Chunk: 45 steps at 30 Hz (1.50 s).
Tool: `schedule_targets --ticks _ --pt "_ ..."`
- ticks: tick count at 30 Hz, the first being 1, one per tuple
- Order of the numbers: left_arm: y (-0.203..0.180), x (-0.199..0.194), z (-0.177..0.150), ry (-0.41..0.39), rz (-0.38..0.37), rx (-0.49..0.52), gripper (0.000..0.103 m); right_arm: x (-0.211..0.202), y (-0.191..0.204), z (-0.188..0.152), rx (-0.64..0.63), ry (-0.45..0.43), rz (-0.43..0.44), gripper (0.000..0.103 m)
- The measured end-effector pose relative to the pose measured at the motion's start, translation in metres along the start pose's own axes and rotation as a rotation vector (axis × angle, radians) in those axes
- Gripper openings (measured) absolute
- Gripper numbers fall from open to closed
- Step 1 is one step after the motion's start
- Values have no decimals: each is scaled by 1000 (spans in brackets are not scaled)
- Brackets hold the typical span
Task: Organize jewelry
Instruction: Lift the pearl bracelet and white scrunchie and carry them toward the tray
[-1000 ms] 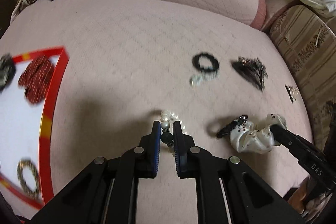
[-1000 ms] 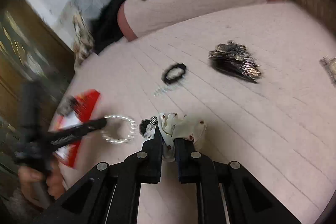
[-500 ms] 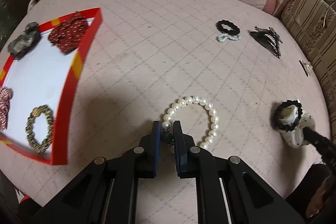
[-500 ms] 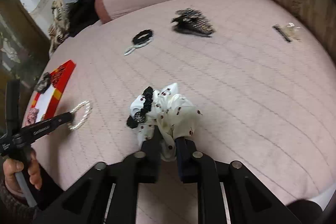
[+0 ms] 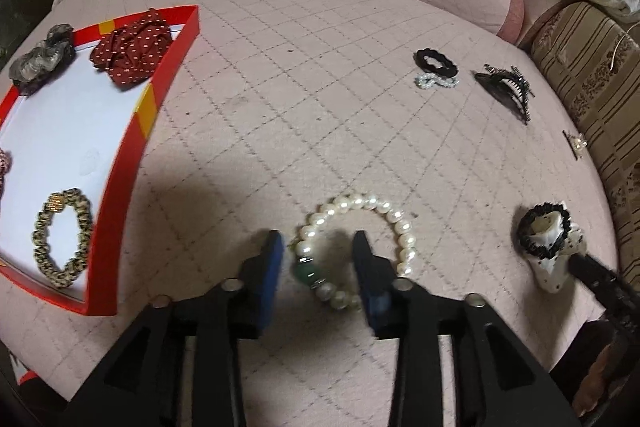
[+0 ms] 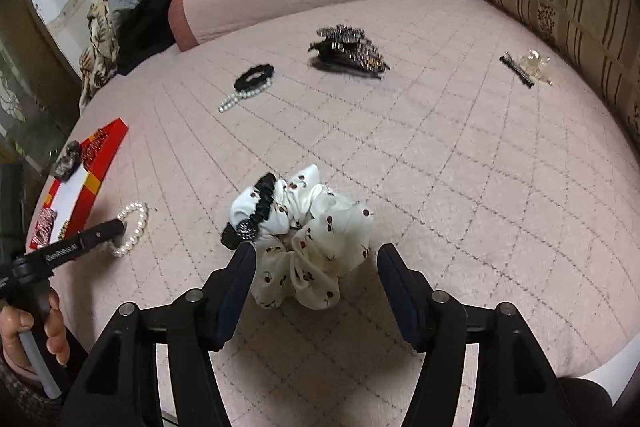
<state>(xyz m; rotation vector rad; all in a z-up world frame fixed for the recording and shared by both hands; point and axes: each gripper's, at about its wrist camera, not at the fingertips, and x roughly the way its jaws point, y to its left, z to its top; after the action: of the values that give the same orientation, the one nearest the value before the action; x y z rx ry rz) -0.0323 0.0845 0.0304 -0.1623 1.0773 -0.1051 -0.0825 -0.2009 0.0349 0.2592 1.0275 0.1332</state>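
Note:
A pearl bracelet [image 5: 394, 223] with a green bead [image 5: 306, 273] lies on the pink quilted cushion [image 5: 320, 107]. My left gripper [image 5: 318, 247] straddles its bead end. Its jaws are opening and the pads stand clear of the beads. A white cherry-print scrunchie [image 6: 320, 227] with a black hair band [image 6: 256, 215] looped on it lies between the fingers of my right gripper [image 6: 316, 253], which is also opening and not pressing it. The same scrunchie [image 5: 550, 247] shows at the right of the left wrist view, and the bracelet [image 6: 134, 227] at the left of the right wrist view.
A red-rimmed tray [image 5: 132, 163] at the left holds a grey scrunchie [image 5: 42, 61], a red dotted one [image 5: 128, 47] and a leopard one [image 5: 62, 243]. Farther back lie a black scrunchie [image 5: 435, 61], a small pearl strand [image 5: 436, 81], a black claw clip [image 5: 506, 89] and a clear clip [image 6: 528, 65]. A bolster and striped cushions border the far side.
Both grippers came down onto the cushion and their jaws spread apart. The bracelet and the scrunchie, gripped before, now lie loose between the fingers.

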Motion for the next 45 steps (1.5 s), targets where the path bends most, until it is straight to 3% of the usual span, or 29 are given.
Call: schedule_targets --ticks 1,3,4,5,8,14,16,18,19,20,21,22,24,29,39,45 --pt "-3 1 0 -7 3 -2 43 3 0 0 3 5 4 61" --pt "-7 2 0 -18 16 9 42 11 -2 -1 10 23 30 21" --pt "-11 2 0 -20 20 22 36 15 -2 0 12 36 46 17" --pt "-13 2 0 -17 16 31 11 16 -1 1 14 39 57 15" --pt "-16 -6 1 -4 -34 33 9 2 7 9 4 11 78 12" --pt "-24 -48 5 -85 -76 52 9 -49 33 30 -31 -47 290 11" --pt "-25 -65 5 -117 -90 54 9 -55 40 32 -96 -65 128 11" --pt "-25 -78 5 -141 -97 58 9 -58 52 28 -238 -135 -212 11" --pt "-25 -85 4 -155 -94 62 9 -59 55 25 -274 -159 -291 11" --pt "-25 -92 3 -169 -91 67 9 -63 62 20 -346 -201 -423 11" --pt "-24 -96 3 -176 -91 69 9 -68 67 16 -381 -221 -447 11" --pt "-24 -100 3 -183 -94 69 9 -73 71 15 -383 -225 -414 11" --pt "-23 -106 3 -188 -103 64 9 -91 75 15 -338 -226 -225 11" --pt "-14 -124 4 -211 -125 47 9 -109 93 14 -308 -224 -41 11" --pt "29 -164 7 -291 -50 6 9 -94 144 15 -318 -147 150 11" --pt "71 -185 17 -323 -32 -51 9 -81 189 23 -348 -115 210 11"
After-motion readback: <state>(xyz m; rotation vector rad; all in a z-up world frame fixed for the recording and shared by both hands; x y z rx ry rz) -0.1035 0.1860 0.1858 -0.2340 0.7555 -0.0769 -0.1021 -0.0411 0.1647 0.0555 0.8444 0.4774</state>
